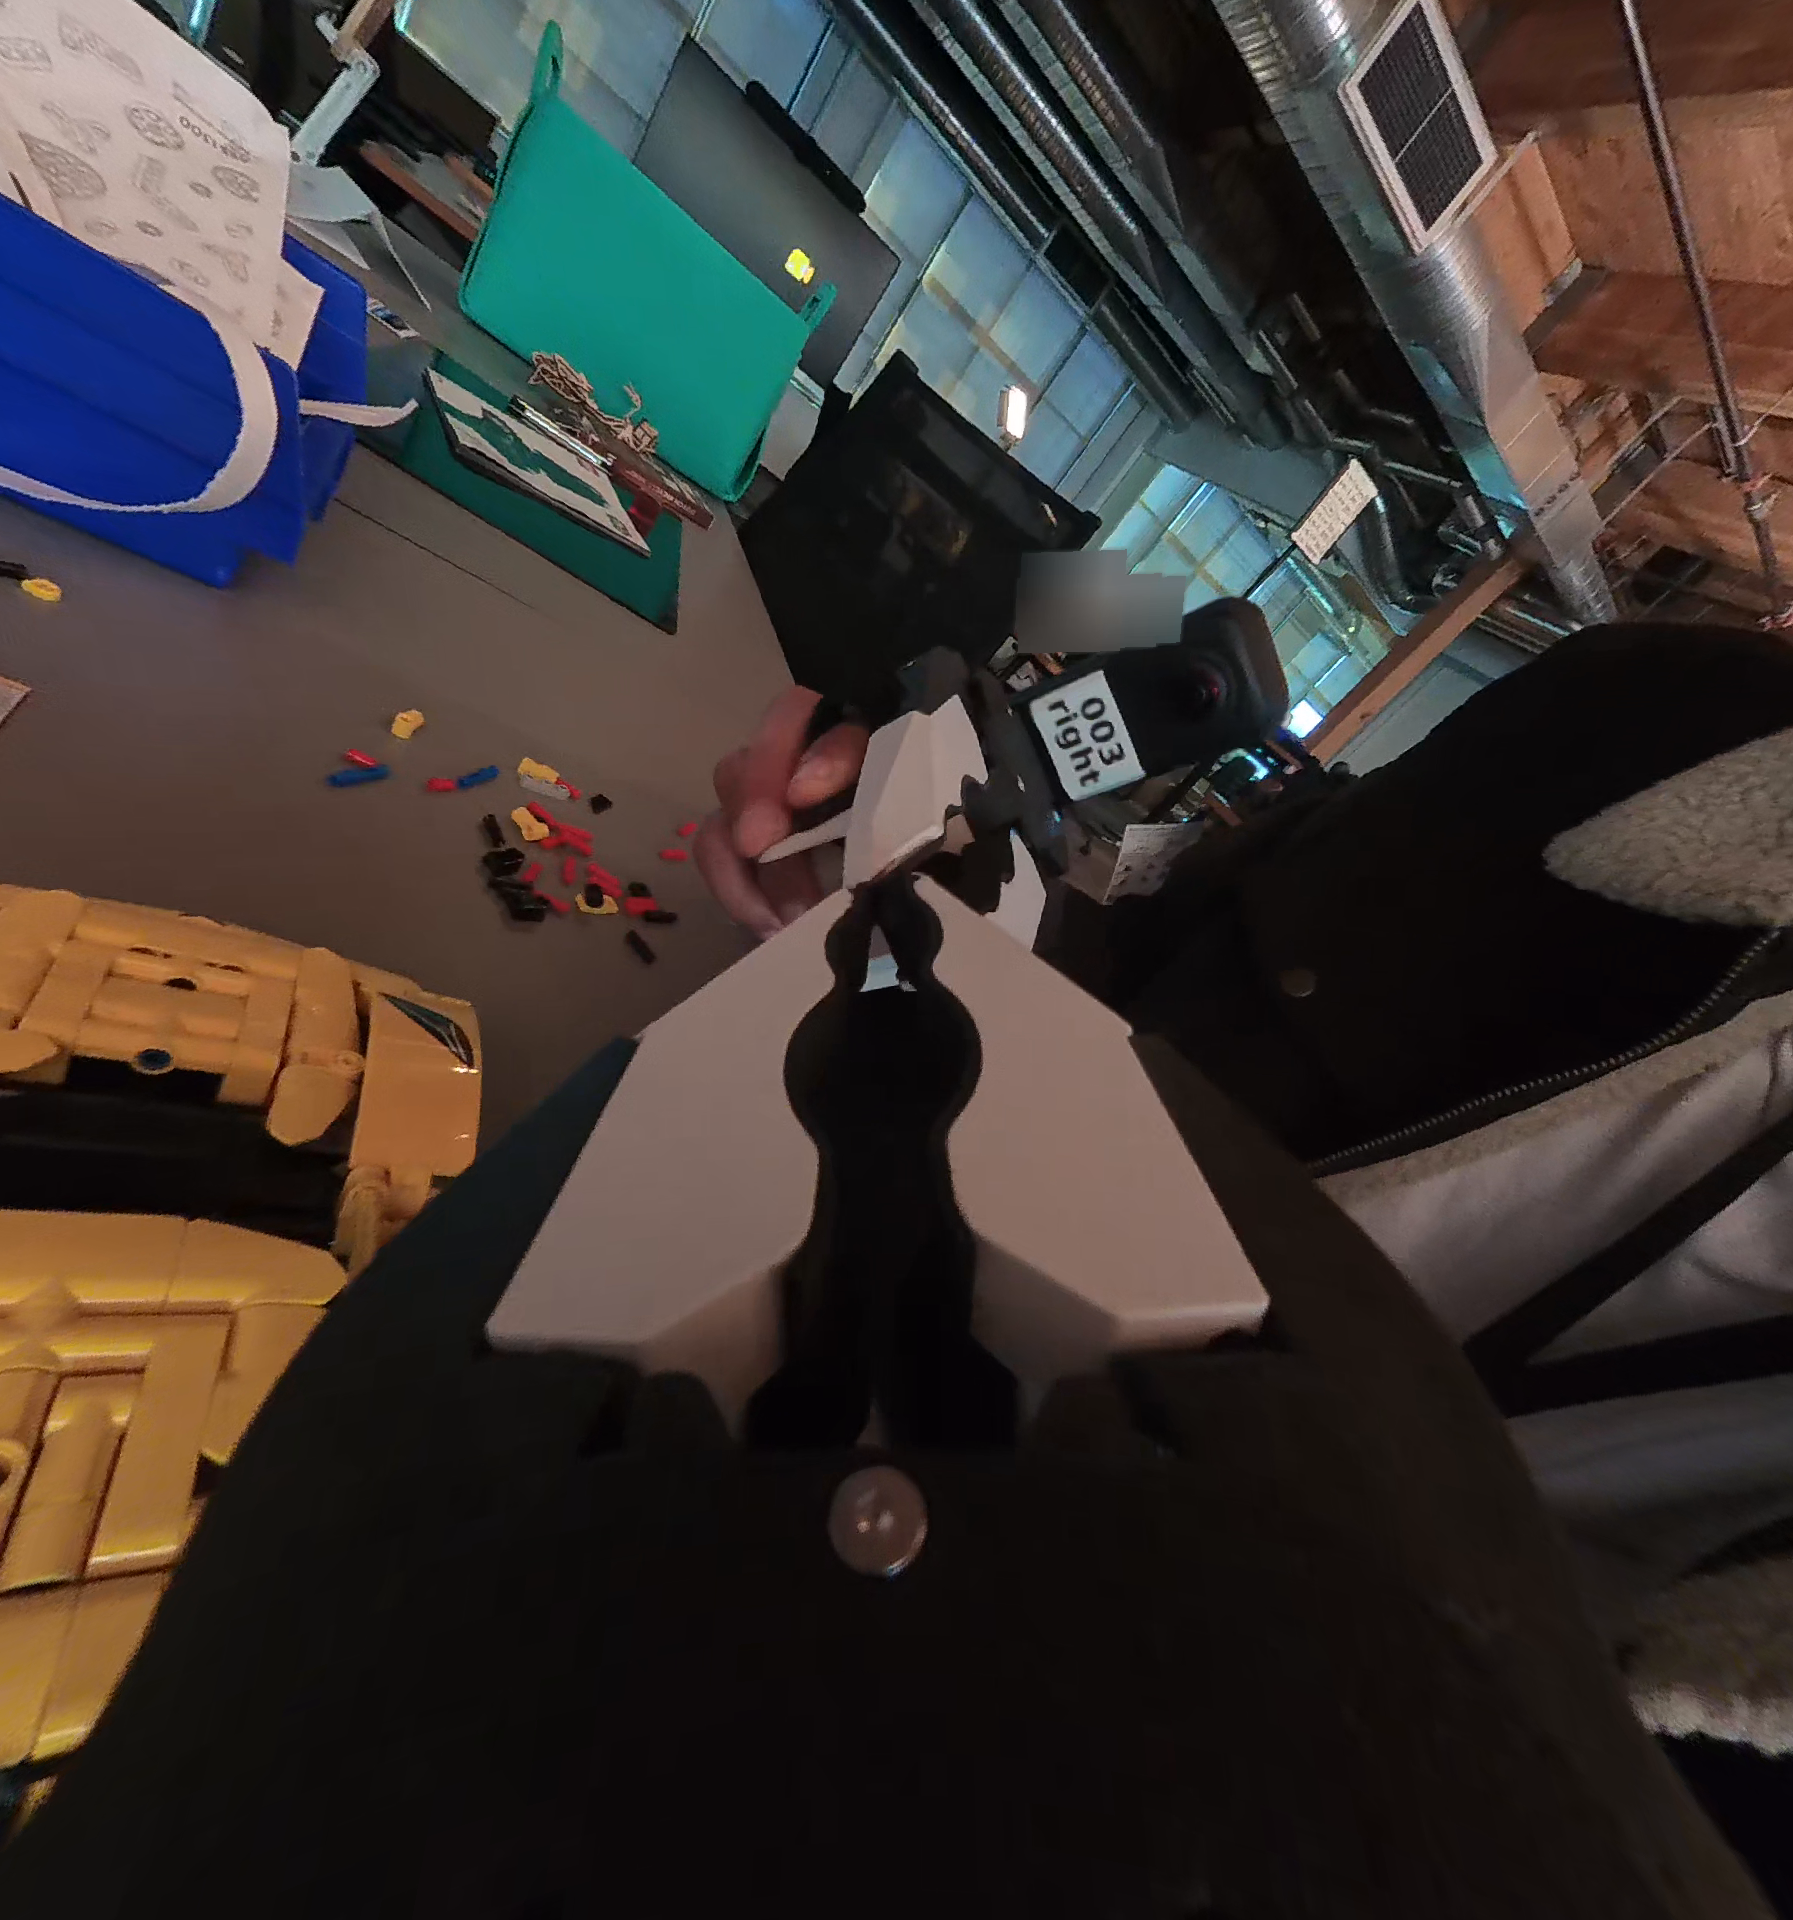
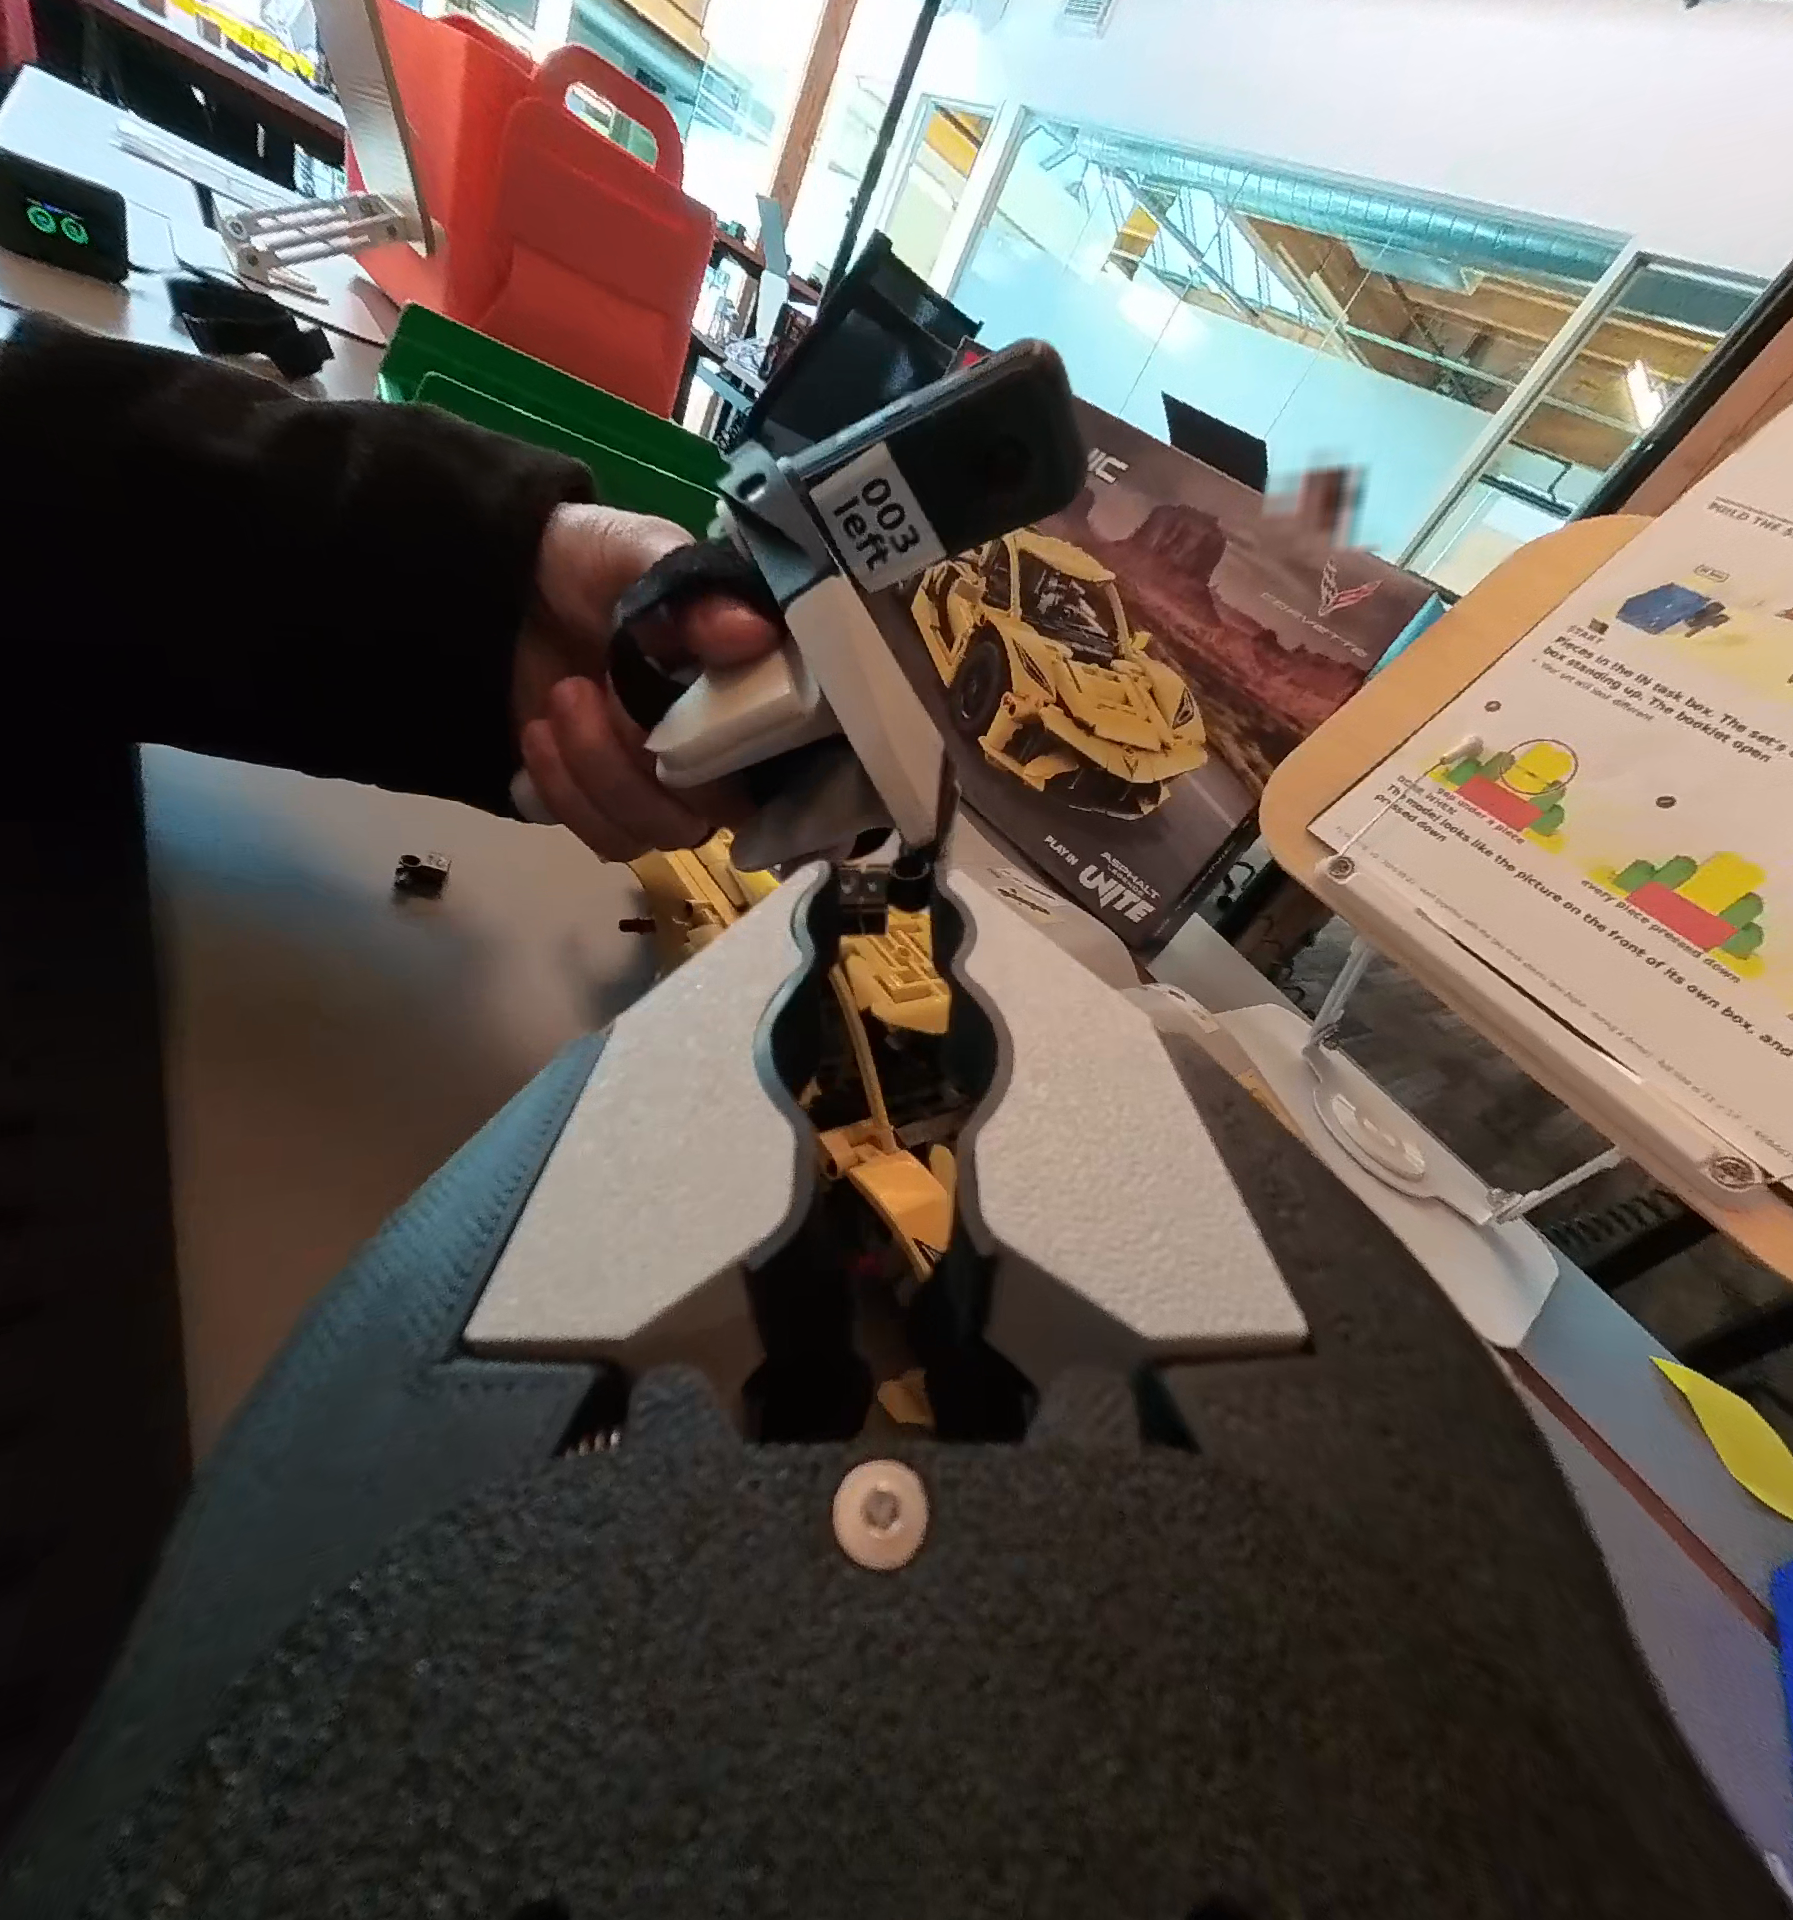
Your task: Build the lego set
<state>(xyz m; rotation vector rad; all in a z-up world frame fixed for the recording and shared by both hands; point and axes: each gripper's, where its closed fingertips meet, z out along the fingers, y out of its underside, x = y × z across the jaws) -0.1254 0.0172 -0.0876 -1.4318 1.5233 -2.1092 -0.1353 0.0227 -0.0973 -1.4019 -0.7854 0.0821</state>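
Grey table (image 1: 248,727), small black piece (image 2: 876,891) between claw tips (image 2: 887,883).

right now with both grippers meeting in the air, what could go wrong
1. The right gripper pinches the small black piece only at its tips, directly above the yellow car. A slip could drop it into the open bodywork.
2. The left gripper meets it tip to tip, so an off-line push might twist the piece out.
3. The loose pieces lie near the hand and could be swept away.
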